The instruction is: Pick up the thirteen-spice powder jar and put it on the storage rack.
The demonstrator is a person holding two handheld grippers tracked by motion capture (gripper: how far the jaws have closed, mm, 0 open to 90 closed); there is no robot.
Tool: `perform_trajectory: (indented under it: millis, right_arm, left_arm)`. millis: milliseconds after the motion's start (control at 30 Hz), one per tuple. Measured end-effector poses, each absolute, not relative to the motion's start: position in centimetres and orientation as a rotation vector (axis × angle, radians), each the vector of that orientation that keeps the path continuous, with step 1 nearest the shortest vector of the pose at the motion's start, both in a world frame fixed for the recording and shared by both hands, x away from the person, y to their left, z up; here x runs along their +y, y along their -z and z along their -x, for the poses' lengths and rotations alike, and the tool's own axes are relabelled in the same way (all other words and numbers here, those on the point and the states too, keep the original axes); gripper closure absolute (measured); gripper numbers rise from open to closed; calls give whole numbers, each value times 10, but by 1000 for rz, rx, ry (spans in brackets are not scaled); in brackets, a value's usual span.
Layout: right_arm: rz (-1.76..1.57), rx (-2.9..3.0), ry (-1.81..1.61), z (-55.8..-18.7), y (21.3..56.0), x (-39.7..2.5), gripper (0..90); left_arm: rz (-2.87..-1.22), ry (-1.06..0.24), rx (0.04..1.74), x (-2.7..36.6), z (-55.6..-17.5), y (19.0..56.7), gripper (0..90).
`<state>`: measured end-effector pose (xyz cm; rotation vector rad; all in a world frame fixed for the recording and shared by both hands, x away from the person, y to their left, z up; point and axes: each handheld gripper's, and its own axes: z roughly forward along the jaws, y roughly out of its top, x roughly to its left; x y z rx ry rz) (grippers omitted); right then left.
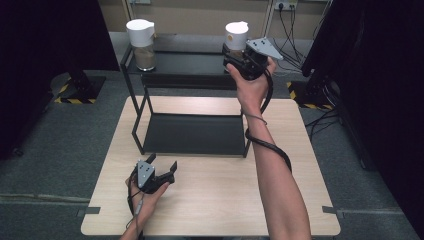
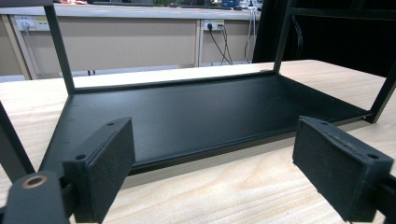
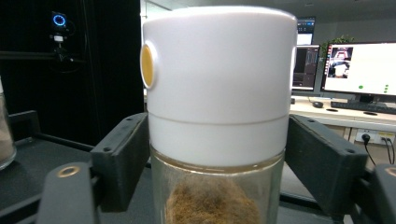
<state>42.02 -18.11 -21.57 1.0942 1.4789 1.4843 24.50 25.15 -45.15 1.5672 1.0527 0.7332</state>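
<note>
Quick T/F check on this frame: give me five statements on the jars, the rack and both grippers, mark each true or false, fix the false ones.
1. The right gripper has its jaws either side of a white-lidded jar. True.
2. That jar stands on the rack's lower shelf. False: it is up at the top shelf; the lower shelf is bare.
3. The left gripper is open and holds nothing. True.
4. The left gripper is up at the top shelf. False: it sits low over the table, in front of the rack.
5. A second jar stands at the left end of the top shelf. True.
</note>
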Motion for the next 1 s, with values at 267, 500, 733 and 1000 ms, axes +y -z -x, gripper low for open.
perform_trajectory:
  millis: [267, 500, 733, 1000]
  right_arm:
    - [-1114, 1480, -1521, -412, 219, -187, 116]
    - [-1076, 1488, -1546, -400, 223, -191, 79]
    - [-1069, 1483, -1573, -384, 227, -192, 75]
    - [-1043, 1494, -1583, -373, 236, -197, 74]
  left_arm:
    - [-1566, -734, 1054, 251, -245, 452, 125]
    - [-1570, -735, 1053, 251, -245, 451, 125]
    - [-1576, -739, 1051, 251, -245, 451, 125]
    - [-1578, -742, 1049, 250, -244, 451, 125]
